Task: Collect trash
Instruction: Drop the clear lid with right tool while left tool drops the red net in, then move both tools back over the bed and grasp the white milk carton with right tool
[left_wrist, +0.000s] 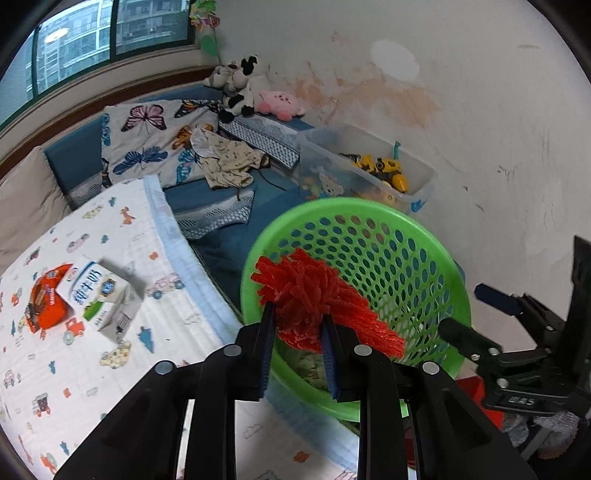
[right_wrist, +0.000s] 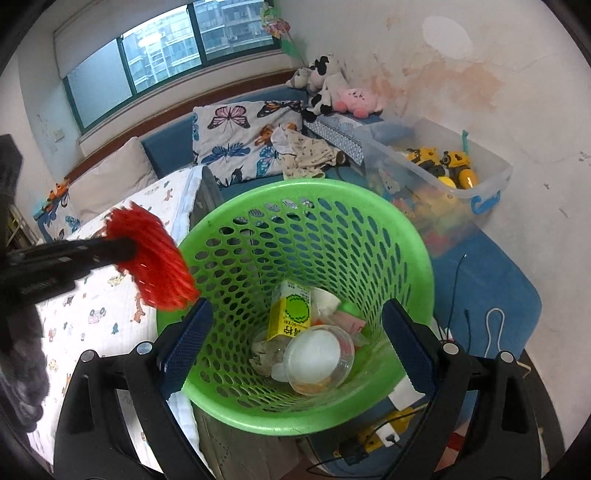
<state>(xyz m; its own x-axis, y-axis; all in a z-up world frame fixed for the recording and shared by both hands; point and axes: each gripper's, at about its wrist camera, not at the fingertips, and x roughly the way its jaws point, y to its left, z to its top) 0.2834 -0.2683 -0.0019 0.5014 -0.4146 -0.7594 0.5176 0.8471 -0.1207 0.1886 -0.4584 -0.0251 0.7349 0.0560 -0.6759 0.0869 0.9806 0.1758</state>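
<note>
My left gripper (left_wrist: 297, 314) is shut on a red foam net sleeve (left_wrist: 314, 291), held over the left rim of a green perforated basket (left_wrist: 369, 206). In the right wrist view, that net (right_wrist: 155, 258) hangs at the basket's left edge (right_wrist: 314, 186). The basket holds a yellow carton (right_wrist: 290, 314), a clear lidded cup (right_wrist: 317, 358) and crumpled paper. My right gripper (right_wrist: 297, 306) stands wide open over the basket's near side, with nothing pinched. A white milk carton (left_wrist: 103, 295) and a red wrapper (left_wrist: 46, 302) lie on the patterned bed sheet (left_wrist: 110, 369).
A clear toy bin (right_wrist: 443, 173) with yellow toys stands against the wall behind the basket. Butterfly pillows, a crumpled garment (left_wrist: 229, 162) and plush toys (left_wrist: 240, 88) lie at the bed's far end. Cables and a power strip (right_wrist: 384, 435) lie on the blue floor mat.
</note>
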